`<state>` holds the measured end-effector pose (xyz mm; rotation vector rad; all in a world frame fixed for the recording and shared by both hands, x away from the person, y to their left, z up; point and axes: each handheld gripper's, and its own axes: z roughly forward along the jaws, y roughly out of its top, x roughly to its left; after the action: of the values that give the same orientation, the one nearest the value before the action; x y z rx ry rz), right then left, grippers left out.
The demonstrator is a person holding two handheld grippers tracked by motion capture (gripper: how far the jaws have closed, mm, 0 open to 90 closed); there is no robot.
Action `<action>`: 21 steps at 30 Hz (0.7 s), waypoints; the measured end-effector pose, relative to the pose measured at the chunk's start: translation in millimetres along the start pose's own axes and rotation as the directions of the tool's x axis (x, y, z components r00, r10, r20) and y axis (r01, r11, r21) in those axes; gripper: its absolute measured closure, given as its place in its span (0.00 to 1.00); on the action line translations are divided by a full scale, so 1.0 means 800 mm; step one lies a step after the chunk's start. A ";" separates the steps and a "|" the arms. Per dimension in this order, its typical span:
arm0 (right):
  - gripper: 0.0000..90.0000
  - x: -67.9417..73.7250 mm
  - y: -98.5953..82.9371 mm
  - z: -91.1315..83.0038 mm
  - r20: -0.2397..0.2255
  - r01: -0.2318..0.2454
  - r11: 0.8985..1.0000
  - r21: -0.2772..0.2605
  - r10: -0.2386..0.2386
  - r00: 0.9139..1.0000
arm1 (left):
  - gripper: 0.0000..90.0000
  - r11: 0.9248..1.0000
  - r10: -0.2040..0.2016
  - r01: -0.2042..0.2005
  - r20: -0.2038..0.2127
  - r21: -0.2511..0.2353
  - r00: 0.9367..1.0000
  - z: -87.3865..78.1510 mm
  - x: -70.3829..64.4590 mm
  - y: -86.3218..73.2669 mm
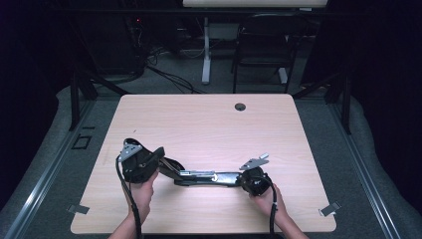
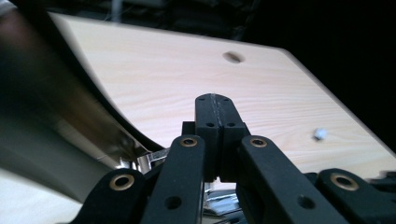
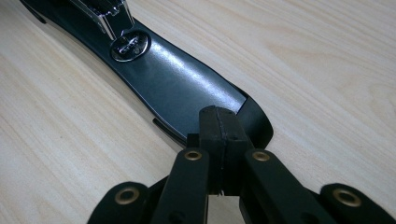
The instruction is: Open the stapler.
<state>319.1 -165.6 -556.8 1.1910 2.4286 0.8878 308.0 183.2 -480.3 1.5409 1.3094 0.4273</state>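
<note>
Near the tabletop's (image 1: 209,119) front edge, the right gripper (image 3: 218,122) is pinching the black stapler's (image 3: 182,88) base end. The left gripper (image 2: 216,109) is squeezed closed beside its raised top.

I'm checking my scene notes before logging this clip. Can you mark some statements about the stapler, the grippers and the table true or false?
1. The stapler is opened out on the wooden table. True.
2. The right gripper has its jaws spread wide. False: they are closed together at the end of the stapler's black base.
3. The table has a round hole near its far edge. True.
4. The stapler is red. False: it is black with bright metal parts.
5. The left gripper is shut. True.
</note>
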 end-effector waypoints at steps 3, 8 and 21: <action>1.00 0.000 0.000 0.000 0.000 0.001 1.000 0.001 -0.001 1.000 | 1.00 1.000 0.017 -0.017 -0.017 0.000 1.000 0.001 -0.004 -0.001; 1.00 0.000 0.000 0.000 0.000 0.001 1.000 0.001 -0.001 1.000 | 1.00 1.000 0.016 -0.016 -0.019 0.000 1.000 0.000 -0.003 0.000; 1.00 0.000 0.000 0.000 -0.005 -0.008 1.000 -0.004 0.008 1.000 | 0.87 0.999 0.042 -0.042 -0.006 -0.009 0.999 -0.002 -0.005 0.002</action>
<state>319.6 -165.6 -557.0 1.1987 2.4271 0.8986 306.0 180.5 -476.4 1.5631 1.2803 0.4643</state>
